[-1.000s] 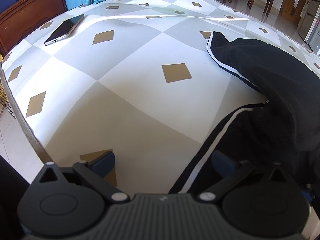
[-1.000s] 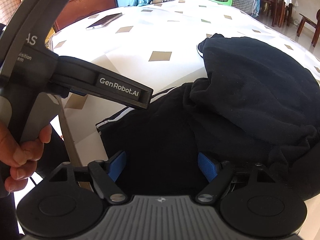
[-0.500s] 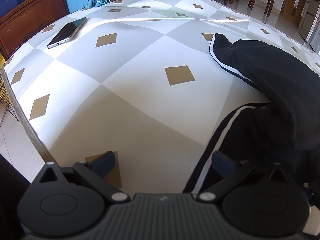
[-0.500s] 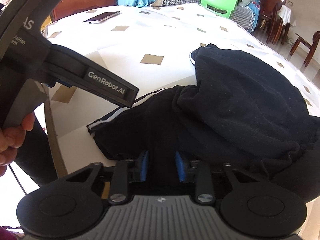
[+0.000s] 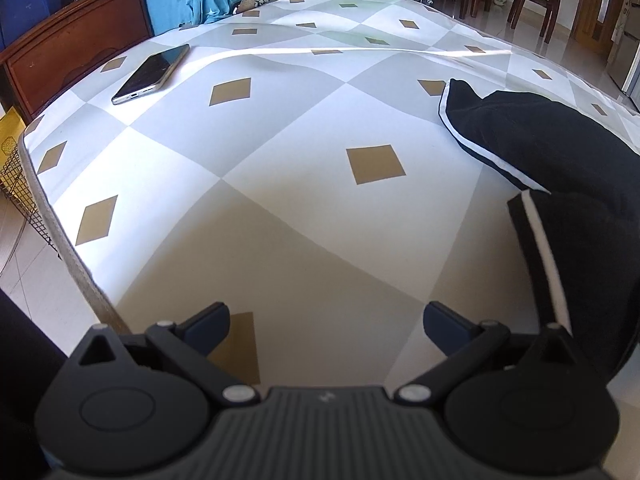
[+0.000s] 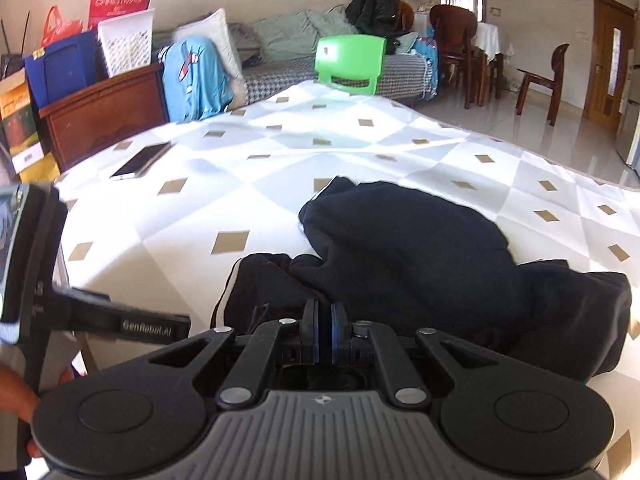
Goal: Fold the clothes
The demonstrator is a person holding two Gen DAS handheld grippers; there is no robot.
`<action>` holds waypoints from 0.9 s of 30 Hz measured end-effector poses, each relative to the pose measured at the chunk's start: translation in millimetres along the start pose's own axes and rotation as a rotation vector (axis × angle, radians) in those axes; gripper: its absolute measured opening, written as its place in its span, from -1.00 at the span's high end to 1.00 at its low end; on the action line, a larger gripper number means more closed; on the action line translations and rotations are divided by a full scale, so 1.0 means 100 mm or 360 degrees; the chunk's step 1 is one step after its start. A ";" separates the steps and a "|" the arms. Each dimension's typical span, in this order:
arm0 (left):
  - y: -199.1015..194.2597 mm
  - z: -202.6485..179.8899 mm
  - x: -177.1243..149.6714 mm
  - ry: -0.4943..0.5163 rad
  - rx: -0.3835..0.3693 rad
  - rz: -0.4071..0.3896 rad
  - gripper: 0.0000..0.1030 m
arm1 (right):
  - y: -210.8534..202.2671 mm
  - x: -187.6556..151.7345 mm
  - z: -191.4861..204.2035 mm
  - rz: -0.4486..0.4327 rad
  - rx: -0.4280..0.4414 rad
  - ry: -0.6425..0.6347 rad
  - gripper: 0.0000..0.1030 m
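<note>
Right gripper (image 6: pixel 324 330) pinching black garment (image 6: pixel 420 256) (crumpled)

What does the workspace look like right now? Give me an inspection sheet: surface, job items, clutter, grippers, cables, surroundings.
Surface: table under a white and grey diamond-patterned cloth, mostly bare on its left part.
Job's things: one crumpled black garment with white side stripes, bunched at the table's near right, unfolded.
Clutter: flat silver-edged smartphone at the far left of the cloth, apart from the garment.
Grippers: left gripper open, holding nothing, over bare cloth beside the striped edge; right gripper shut on the garment's near edge.
Cables: nothing seen.
Surroundings: green plastic chair past the far edge, dark wooden cabinet at left, wooden dining chairs at right.
</note>
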State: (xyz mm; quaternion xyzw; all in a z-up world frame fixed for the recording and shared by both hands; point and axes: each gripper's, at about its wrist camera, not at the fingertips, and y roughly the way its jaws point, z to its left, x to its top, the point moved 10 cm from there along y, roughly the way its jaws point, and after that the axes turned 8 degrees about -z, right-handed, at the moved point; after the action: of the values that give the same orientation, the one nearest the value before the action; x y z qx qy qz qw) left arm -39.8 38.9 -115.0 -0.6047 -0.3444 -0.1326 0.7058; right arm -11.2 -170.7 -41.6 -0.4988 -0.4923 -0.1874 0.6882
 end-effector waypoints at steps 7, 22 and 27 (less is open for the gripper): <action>-0.02 -0.16 -0.04 0.0070 -0.0035 0.0003 -1.00 | -0.17 0.12 -0.76 -0.0056 -0.0385 0.0252 0.88; -0.08 -0.56 -0.12 0.0204 -0.0139 0.0013 -1.00 | -0.53 0.09 -1.71 -0.0112 -0.0919 0.0572 0.27; -0.09 -0.65 -0.14 0.0227 -0.0161 0.0022 -1.00 | -0.59 0.26 -1.60 -0.0208 -0.0818 0.0504 0.16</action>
State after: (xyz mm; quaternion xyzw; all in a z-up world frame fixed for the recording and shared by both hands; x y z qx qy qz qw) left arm -34.3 -28.4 -119.2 -0.6310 -0.2819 -0.1876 0.6979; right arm 34.4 -329.6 8.2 -0.5885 -0.3465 -0.4251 0.5940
